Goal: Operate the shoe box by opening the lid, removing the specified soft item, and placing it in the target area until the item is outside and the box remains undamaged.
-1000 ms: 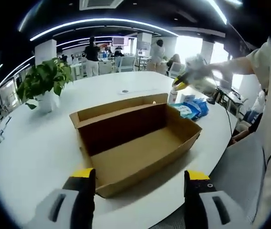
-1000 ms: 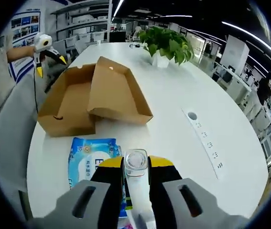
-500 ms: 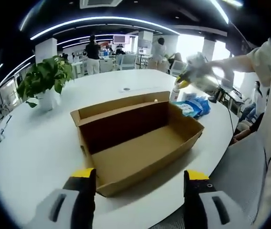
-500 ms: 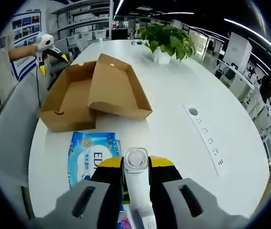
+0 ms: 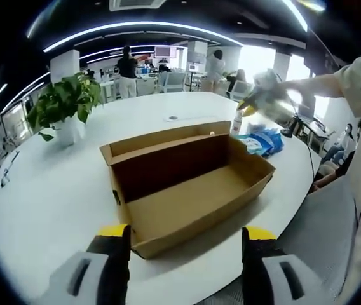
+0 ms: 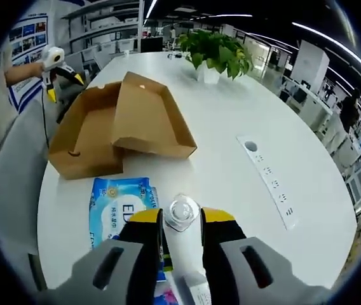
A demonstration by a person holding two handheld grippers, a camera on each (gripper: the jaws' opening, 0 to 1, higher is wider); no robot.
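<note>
An open, empty brown shoe box (image 5: 193, 190) lies on the white table (image 5: 47, 190), its lid (image 5: 161, 136) turned back behind it. My left gripper (image 5: 185, 238) is open just short of the box's near wall, holding nothing. My right gripper (image 6: 182, 219) stands with its jaws slightly parted around a clear-capped white bottle (image 6: 182, 216), beside a blue pack of wipes (image 6: 120, 206). The box (image 6: 88, 136) and lid (image 6: 149, 121) lie beyond it. The left gripper view shows the bottle (image 5: 236, 122), wipes (image 5: 263, 141) and right gripper (image 5: 253, 105) past the box.
A potted green plant (image 5: 63, 108) stands on the table's far side from the person, also seen as the plant (image 6: 218, 54). A flush socket strip (image 6: 266, 178) is set in the tabletop. The person's sleeve and arm (image 5: 352, 127) reach in. Desks and people fill the room behind.
The right gripper's jaws have parted a little around the bottle, which was gripped tightly before. The left gripper has barely moved; its view drifted slightly.
</note>
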